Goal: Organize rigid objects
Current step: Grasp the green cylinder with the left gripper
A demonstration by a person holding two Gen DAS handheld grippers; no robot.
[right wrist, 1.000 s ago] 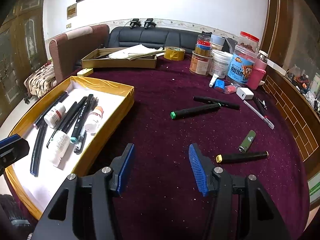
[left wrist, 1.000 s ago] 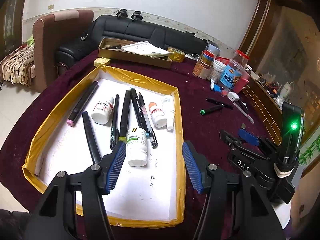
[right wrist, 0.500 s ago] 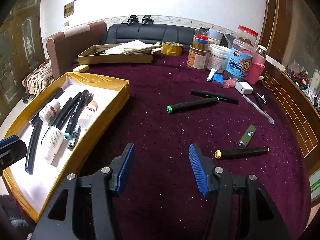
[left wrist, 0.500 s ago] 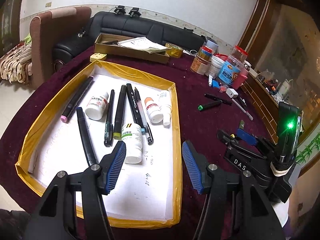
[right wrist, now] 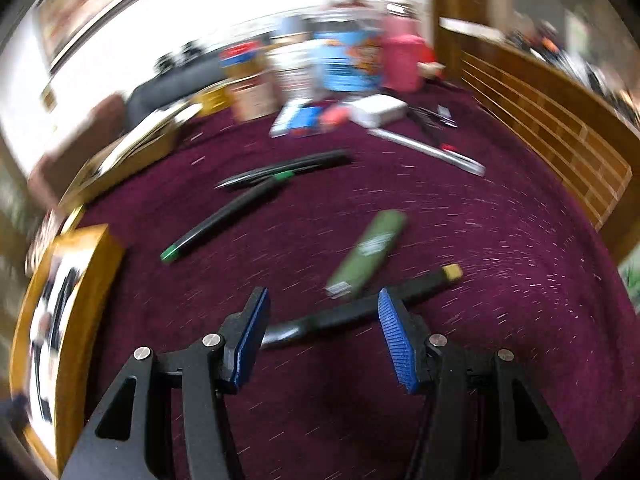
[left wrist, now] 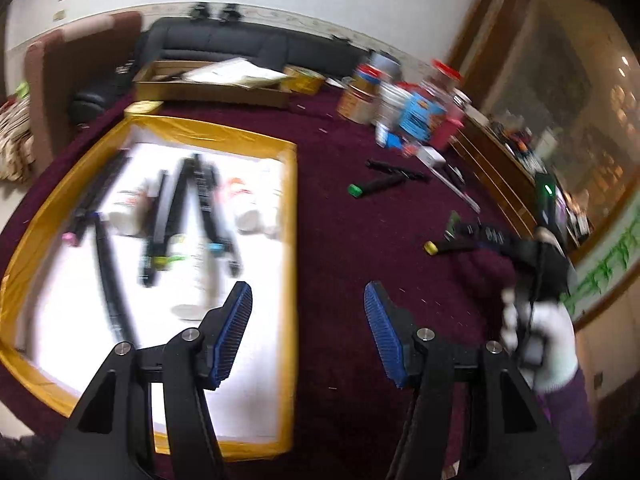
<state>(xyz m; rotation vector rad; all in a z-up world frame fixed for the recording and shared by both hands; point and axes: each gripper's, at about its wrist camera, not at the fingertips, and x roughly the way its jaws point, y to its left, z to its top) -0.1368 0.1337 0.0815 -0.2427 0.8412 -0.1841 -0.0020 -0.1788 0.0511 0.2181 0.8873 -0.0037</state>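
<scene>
My right gripper is open just above a black marker with a yellow cap, which lies on the maroon cloth across the gap between its fingers; the pads are clear of it. A green lighter lies just beyond. A green-capped marker and another black pen lie farther left. My left gripper is open and empty over the right rim of the gold-edged tray, which holds several markers and small white bottles. The left wrist view shows the right gripper reaching the yellow-capped marker.
Jars and tins crowd the far side of the table with a white charger and a silver pen. A cardboard box with papers sits at the back left. A wooden rail edges the right.
My right gripper swung quickly right and rolled, arriving over the yellow-capped marker. My left gripper drifted right, from over the tray floor to its right rim. Both stayed open.
</scene>
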